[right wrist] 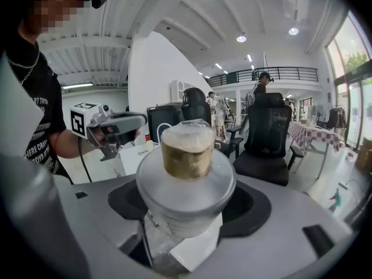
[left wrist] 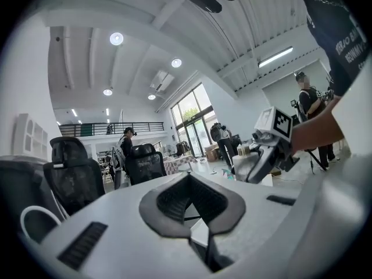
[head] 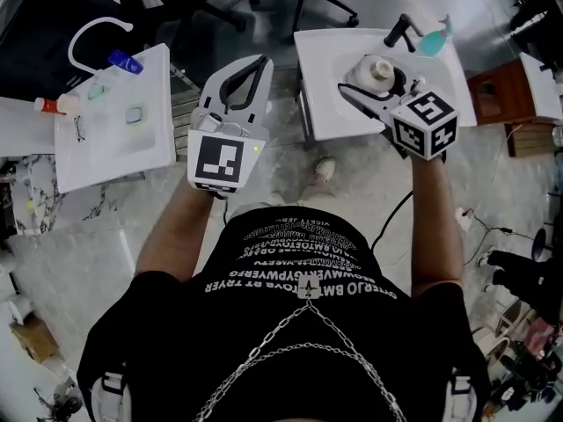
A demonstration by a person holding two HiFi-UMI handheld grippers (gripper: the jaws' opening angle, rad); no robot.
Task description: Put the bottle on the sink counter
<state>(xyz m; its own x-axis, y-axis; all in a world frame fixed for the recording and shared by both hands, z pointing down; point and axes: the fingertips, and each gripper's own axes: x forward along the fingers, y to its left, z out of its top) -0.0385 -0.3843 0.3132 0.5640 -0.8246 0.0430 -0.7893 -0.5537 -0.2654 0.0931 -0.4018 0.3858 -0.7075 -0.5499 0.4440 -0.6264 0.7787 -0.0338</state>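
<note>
Over the white sink counter (head: 330, 104), the right gripper (head: 374, 79), jaws spread wide, clamps a frosted round bottle (right wrist: 186, 199) with tan cylindrical cap (right wrist: 187, 151); left gripper (head: 261, 62) closed, empty.

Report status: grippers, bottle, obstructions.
Right gripper shut on bottle, over sink counter. Left gripper shut, empty. Faucet at counter's back edge, not blocking.

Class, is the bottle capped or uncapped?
Capped: a tan cap sits on top of the bottle.

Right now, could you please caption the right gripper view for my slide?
Frosted bottle with tan cap held in the right claw, office chairs behind.
</note>
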